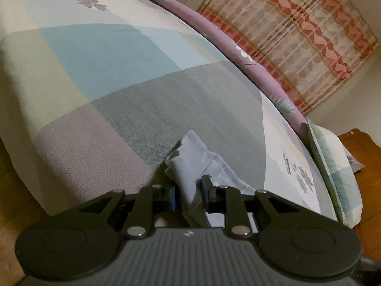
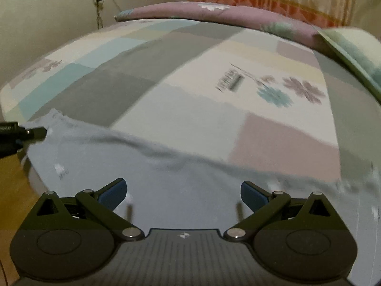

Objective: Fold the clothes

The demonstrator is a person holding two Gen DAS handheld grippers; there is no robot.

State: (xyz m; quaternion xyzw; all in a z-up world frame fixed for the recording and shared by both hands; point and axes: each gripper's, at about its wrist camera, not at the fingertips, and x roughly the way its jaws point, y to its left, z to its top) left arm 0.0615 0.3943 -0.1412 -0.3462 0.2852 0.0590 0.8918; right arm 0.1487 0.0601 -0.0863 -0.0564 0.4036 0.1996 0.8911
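1. The left gripper (image 1: 188,194) is clenched on a bunched corner of the pale blue garment (image 1: 190,157): soft, thin woven cloth, gathered into rounded folds that rise between the blue pads (image 1: 172,196) and spill over toward the right.
2. In the right wrist view the same garment (image 2: 166,190) lies spread as a wide, smooth sheet along the near edge of the bed, with a wavy, slightly ruffled far hem and a small white label near its left side. The left gripper (image 2: 35,132) shows at the left border, pinching the cloth's far left corner.
3. The right gripper (image 2: 183,194) hovers over the middle of the garment, released, its black linkage arms splayed and its blue pads (image 2: 252,196) wide apart, nothing between them.
4. The bedspread (image 1: 114,76) is a coarse-weave patchwork of grey, teal, pale green, mauve and cream blocks, with printed flowers (image 2: 288,90).
5. A long mauve bolster (image 1: 226,38) runs along the far side; beside it lies a green-checked pillow (image 1: 333,162).
6. Behind hangs a sheer curtain (image 1: 297,31) with red wavy bands; plain cream walls, a cable (image 2: 98,7) on the wall, and a wooden floor (image 2: 14,186).
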